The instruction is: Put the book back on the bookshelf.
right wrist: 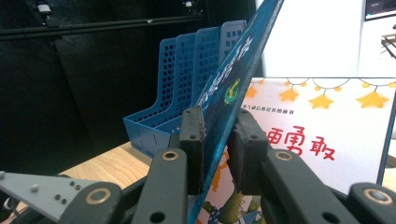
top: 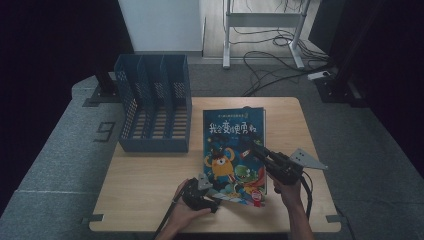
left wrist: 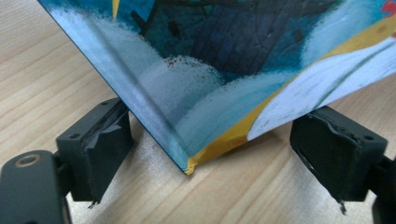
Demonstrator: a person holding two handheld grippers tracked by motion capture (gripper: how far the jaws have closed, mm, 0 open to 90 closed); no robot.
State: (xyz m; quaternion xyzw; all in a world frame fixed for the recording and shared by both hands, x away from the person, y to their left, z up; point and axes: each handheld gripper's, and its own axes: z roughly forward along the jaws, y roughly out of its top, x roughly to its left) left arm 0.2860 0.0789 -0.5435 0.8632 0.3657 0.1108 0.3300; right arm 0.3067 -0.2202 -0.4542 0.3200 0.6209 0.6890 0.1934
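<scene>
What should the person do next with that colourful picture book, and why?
Probably lift the front cover further. The right tongs pinch the cover of the colourful picture book, already raised off its first page, while the left tongs sit open astride the book's near corner on the wooden table.

Dim and low in contrast from the high view, with black curtains swallowing both sides, daylight-pale brightness only on the far floor and white wall at the top, and soft, short shadows under the blue file rack [top: 154,105] on the wooden table [top: 150,190]. Sharper on the wood grain in the left gripper view, but blurred and washed with a pale sheen across the near corner of the picture book [left wrist: 196,84]. Blown out to plain white behind the book in the right gripper view, with the lifted cover [right wrist: 233,79] soft and the left half sunk in darkness.
</scene>
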